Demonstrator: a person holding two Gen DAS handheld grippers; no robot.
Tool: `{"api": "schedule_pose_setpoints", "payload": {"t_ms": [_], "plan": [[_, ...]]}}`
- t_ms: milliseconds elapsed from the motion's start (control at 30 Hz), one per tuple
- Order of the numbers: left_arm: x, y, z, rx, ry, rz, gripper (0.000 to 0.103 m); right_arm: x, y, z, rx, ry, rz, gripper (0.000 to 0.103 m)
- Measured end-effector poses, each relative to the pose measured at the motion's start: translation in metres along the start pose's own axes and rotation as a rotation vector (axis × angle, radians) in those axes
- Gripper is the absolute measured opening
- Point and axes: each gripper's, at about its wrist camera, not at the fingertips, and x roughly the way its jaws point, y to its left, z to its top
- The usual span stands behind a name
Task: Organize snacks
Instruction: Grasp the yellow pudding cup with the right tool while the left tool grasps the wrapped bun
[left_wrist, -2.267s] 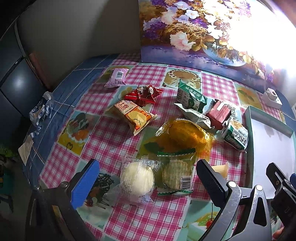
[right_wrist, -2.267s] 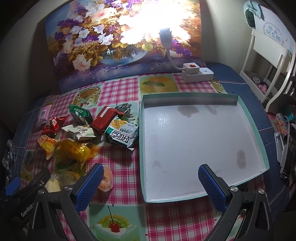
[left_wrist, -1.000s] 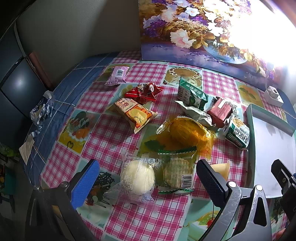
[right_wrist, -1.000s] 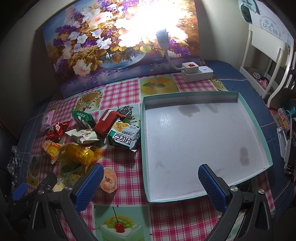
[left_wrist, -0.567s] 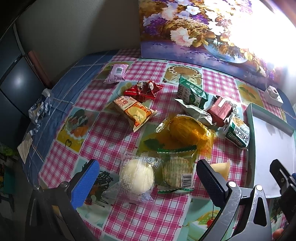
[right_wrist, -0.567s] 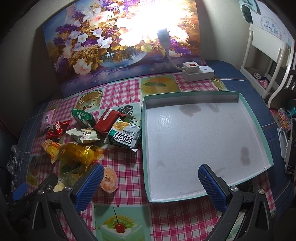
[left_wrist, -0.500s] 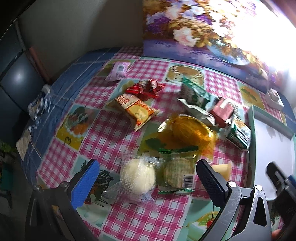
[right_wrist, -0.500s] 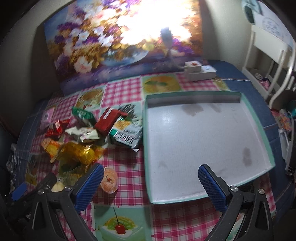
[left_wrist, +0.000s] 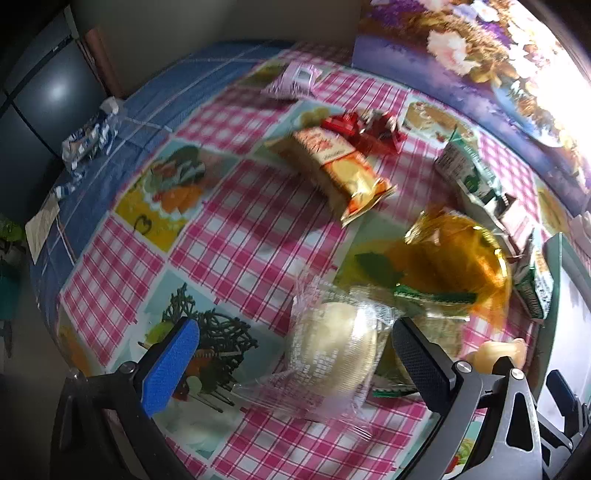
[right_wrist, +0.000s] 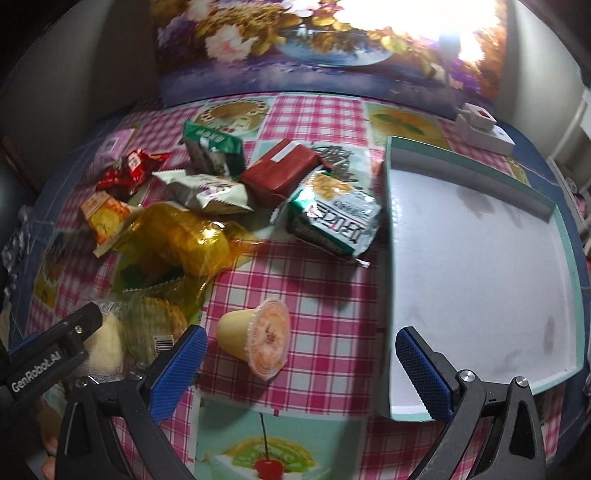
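Observation:
Several wrapped snacks lie scattered on a pink checked tablecloth. My left gripper is open, low over a clear-wrapped pale bun, which lies between its fingers; a green-edged cracker pack and an orange cellophane pack sit just beyond. My right gripper is open around a small jelly cup lying on its side. To the right stands a teal-rimmed white tray, bare inside. A green-and-white noodle pack and a red box lie left of the tray.
A flower painting stands along the table's back edge, with a white power strip beside it. A yellow snack bag, a red wrapper and a pink sachet lie further out. The left table edge drops to a dark floor.
Both grippers have dropped lower and moved left over the snacks. The bun now lies between the left fingers, and the jelly cup between the right fingers. Both stay open.

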Motion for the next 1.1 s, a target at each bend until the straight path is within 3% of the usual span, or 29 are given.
{"api": "schedule_pose_setpoints", "payload": {"t_ms": [300, 467, 567, 633, 733, 1000, 1100], "plan": [[0.015, 0.002, 0.000, -0.013, 0.044, -0.051, 0.103, 0.011, 0.023, 0.004, -0.086, -0.012, -0.016, 0.098], [0.015, -0.006, -0.003, 0.011, 0.053, -0.072, 0.101, 0.018, 0.025, 0.006, -0.081, 0.018, 0.046, 0.072], [0.014, -0.009, -0.004, 0.013, 0.052, -0.082, 0.088, 0.020, 0.024, 0.006, -0.067, 0.028, 0.068, 0.051], [0.013, -0.010, -0.004, 0.012, 0.056, -0.094, 0.071, 0.021, 0.023, 0.007, -0.059, 0.030, 0.080, 0.050], [0.011, -0.009, -0.004, 0.007, 0.054, -0.136, 0.057, 0.020, 0.021, 0.008, -0.046, 0.025, 0.092, 0.050], [0.001, -0.002, -0.003, -0.019, 0.023, -0.149, 0.050, 0.006, 0.014, 0.013, -0.010, -0.009, 0.115, 0.047], [-0.009, 0.000, -0.003, -0.023, -0.008, -0.144, 0.050, -0.005, 0.012, 0.017, 0.002, -0.037, 0.128, 0.035]]}}
